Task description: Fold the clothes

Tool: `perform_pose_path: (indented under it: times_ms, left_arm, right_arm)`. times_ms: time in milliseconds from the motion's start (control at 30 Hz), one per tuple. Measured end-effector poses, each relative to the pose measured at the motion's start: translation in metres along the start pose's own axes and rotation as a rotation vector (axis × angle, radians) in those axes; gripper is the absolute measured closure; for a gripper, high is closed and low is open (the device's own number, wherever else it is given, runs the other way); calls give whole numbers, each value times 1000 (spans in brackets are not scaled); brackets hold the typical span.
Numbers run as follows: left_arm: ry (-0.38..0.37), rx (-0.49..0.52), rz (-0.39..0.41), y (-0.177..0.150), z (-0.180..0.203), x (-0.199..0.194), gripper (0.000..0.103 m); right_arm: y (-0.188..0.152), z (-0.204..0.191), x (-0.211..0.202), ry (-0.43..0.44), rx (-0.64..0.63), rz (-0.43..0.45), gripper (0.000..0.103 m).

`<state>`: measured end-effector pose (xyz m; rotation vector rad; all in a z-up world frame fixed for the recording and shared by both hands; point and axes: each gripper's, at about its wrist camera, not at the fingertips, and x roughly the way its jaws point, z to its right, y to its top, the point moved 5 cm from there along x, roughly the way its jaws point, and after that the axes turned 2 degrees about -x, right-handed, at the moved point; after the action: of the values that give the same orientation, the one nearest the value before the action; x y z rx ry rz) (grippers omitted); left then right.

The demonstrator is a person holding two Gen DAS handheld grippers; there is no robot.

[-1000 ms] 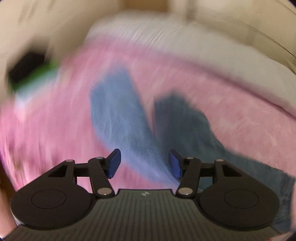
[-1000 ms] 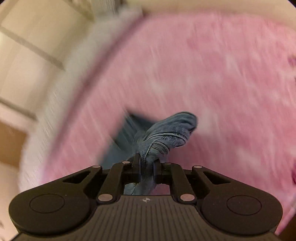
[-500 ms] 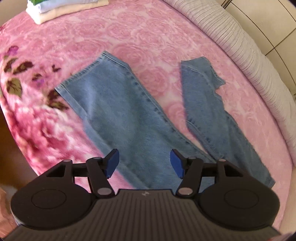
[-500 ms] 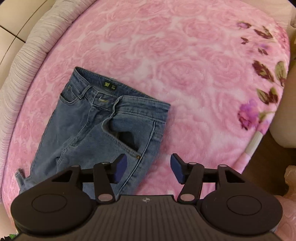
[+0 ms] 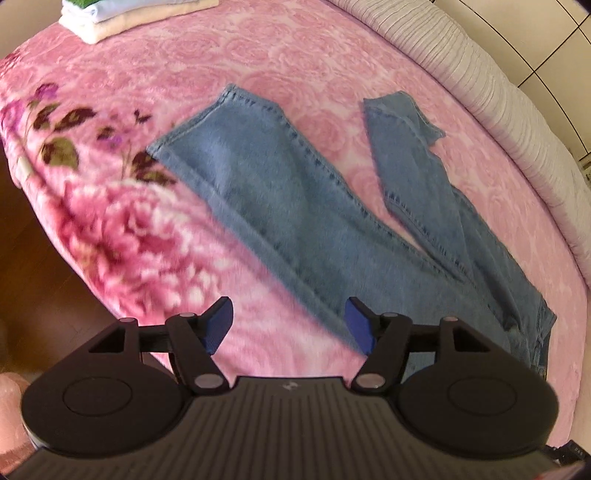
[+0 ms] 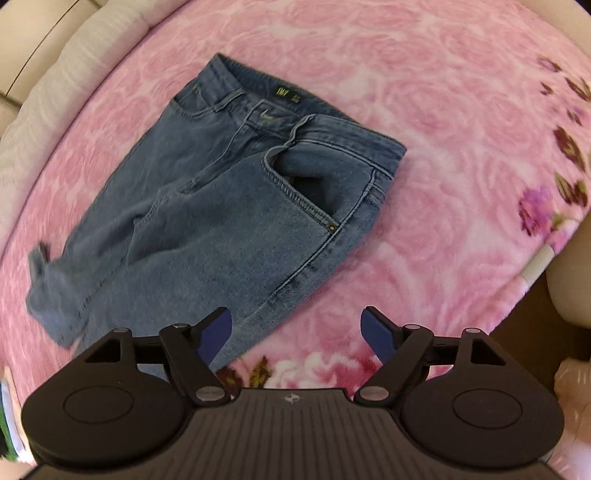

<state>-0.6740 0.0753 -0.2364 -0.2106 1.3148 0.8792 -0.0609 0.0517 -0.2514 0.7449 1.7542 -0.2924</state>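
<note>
A pair of blue jeans lies flat on a pink floral blanket. In the left wrist view its two legs [image 5: 280,206] spread apart, with the hems toward the top. In the right wrist view the waistband, fly and front pocket [image 6: 258,177] face up. My left gripper [image 5: 288,326] hovers over the near edge of the wider leg, jaws opening, nothing between them. My right gripper [image 6: 295,332] hangs above the blanket beside the hip edge of the jeans, jaws opening and empty.
A stack of folded clothes [image 5: 122,16] sits at the far corner of the blanket [image 5: 110,221]. A grey striped bed edge [image 5: 498,85] curves along the right. The blanket's edge drops to a dark floor [image 5: 40,273] at the left.
My right gripper let go of the bunched denim and its jaws spread wide; the jeans now lie flat. My left gripper moved toward the near leg and opened a little more.
</note>
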Motion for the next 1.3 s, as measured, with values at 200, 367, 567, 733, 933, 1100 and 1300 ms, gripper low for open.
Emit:
perform_pose_path:
  times_ms: [200, 367, 567, 733, 933, 1100, 1300]
  left_arm:
    - [103, 84, -16, -30, 1, -9, 40]
    - [178, 297, -6, -36, 23, -24, 34]
    - [222, 480, -14, -31, 36, -21, 32]
    - [179, 561, -59, -20, 36, -10, 30]
    - [137, 635, -97, -1, 23, 7, 30]
    - [73, 557, -110, 20, -6, 20, 30]
    - [-28, 237, -128, 48, -54, 40, 31]
  right_arm:
    - [-16, 17, -3, -38, -95, -26, 23]
    - [-28, 12, -11, -72, -153, -45, 22]
    - [-44, -10, -16, -101, -204, -55, 17]
    - [-65, -30, -17, -146, -207, -51, 15]
    - [-95, -50, -18, -174, -156, -30, 15]
    - [-118, -54, -12, -175, -105, -17, 15]
    - [-111, -38, -12, -95, 0, 59, 17]
